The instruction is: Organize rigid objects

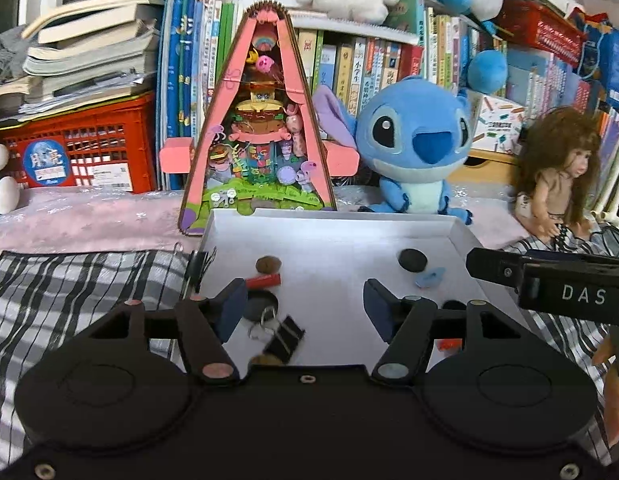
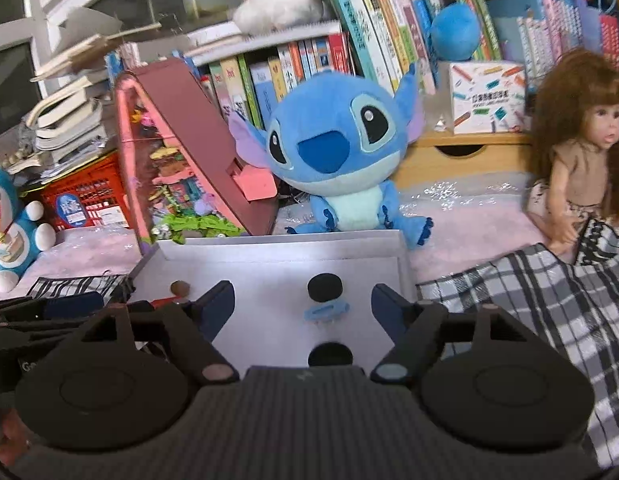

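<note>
Both the left gripper [image 1: 305, 300] and right gripper [image 2: 303, 304] stand spread and empty above the white tray [image 1: 465, 236]; inside it lie a binder clip [image 1: 283, 338] and a blue clip [image 2: 324, 312].

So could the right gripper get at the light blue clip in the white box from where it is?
Probably yes: the right gripper is open and empty, and the light blue clip lies uncovered on the white box floor straight ahead, between its fingers' lines.

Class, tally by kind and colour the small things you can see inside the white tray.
Black round discs: 3
Brown round discs, one half hidden: 2
Red cylinder: 1
Light blue plastic clip: 1
Black binder clip: 1
Orange-red bit, mostly hidden: 1
Total: 9
</note>
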Demonstrator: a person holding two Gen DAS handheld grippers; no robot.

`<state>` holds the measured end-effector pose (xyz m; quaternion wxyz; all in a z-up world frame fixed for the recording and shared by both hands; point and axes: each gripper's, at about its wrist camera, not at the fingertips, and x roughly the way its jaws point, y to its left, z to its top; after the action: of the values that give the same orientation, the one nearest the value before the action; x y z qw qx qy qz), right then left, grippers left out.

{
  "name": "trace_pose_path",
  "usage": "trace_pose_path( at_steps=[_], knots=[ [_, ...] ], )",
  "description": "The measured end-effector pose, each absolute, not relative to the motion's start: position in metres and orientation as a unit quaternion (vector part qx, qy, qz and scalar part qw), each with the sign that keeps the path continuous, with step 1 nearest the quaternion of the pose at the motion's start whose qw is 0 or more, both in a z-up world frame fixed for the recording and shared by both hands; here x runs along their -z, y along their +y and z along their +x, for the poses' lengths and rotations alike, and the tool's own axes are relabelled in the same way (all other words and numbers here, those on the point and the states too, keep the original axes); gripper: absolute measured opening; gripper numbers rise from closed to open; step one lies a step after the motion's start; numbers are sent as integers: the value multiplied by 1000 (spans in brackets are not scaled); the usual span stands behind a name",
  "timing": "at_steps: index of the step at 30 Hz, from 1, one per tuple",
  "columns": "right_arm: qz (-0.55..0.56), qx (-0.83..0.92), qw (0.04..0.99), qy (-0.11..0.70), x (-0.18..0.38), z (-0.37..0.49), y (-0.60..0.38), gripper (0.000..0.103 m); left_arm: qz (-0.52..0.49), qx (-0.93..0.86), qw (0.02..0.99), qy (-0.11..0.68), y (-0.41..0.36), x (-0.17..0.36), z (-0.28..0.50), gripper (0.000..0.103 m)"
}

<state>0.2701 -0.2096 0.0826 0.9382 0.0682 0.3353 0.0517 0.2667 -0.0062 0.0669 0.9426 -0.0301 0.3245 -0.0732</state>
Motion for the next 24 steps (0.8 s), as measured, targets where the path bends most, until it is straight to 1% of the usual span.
trace_pose_path(
  at_steps=[10, 15, 20, 24],
  knots=[
    [46, -51, 946, 315, -86, 206, -208, 87, -17, 77, 948, 308, -3, -66, 198, 68],
    [32, -47, 950, 306, -81, 180, -203, 88, -11, 74, 948, 308, -1, -53, 172, 68],
    [-6, -40, 950, 309, -70, 160, -192, 89, -11, 68, 947, 313, 1, -37, 152, 69],
    [-14, -35, 947, 320, -57, 151, -189, 89, -12, 59, 945, 322, 1, -23, 143, 69]
  ],
)
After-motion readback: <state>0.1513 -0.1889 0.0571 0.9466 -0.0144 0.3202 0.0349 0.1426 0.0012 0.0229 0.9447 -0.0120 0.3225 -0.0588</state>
